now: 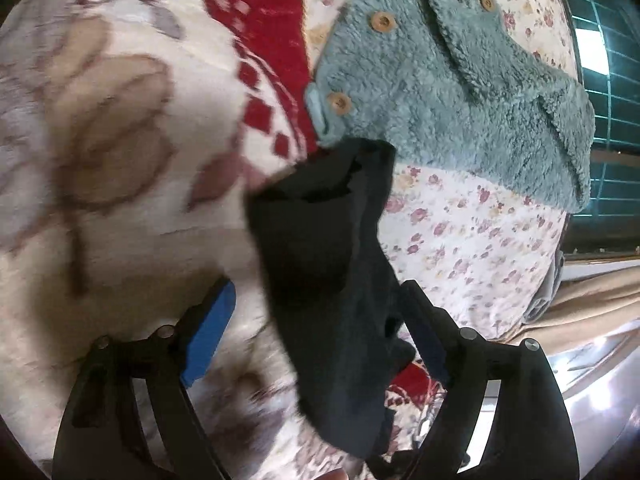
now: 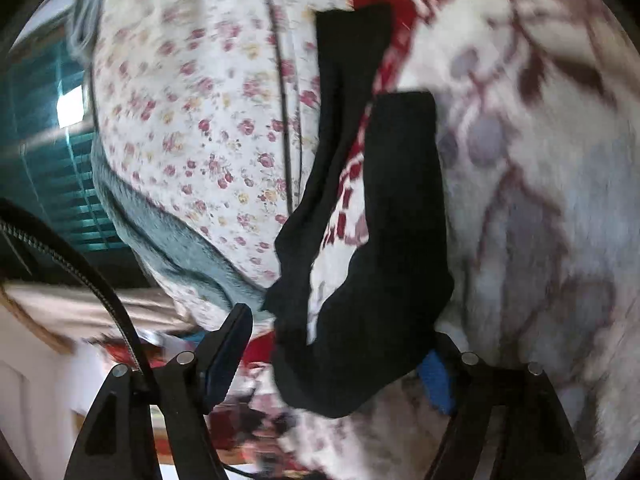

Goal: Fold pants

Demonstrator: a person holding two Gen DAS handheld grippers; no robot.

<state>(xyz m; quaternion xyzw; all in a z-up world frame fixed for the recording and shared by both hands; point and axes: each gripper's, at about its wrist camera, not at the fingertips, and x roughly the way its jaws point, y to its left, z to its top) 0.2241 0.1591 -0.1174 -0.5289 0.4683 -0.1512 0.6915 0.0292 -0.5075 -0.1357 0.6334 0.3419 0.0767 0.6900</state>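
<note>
**Dark pants hang between your two grippers above a patterned blanket**

The dark pants [image 1: 320,264] hang in the air in front of both cameras, their two legs [image 2: 352,80] trailing away over the bedding. In the left wrist view the cloth drapes against the inner face of one finger of your left gripper [image 1: 320,328], whose fingers stand wide apart, the blue pad [image 1: 208,340] on the other side bare. Your right gripper [image 2: 340,356] shows the same: fingers spread, with the fabric bunched over the blue pad [image 2: 436,380] on one side and hiding most of it. Whether either finger pins the cloth is hard to make out. Beneath lies a cream blanket [image 1: 120,160] with red and brown motifs, smeared by blur, beside a floral sheet [image 1: 460,240]. A teal fleece garment [image 1: 460,92] with wooden buttons [image 1: 383,21] lies on the sheet, one corner tucked behind the pants. A teal window grille [image 1: 604,80] is cut off at the frame's edge.
</note>
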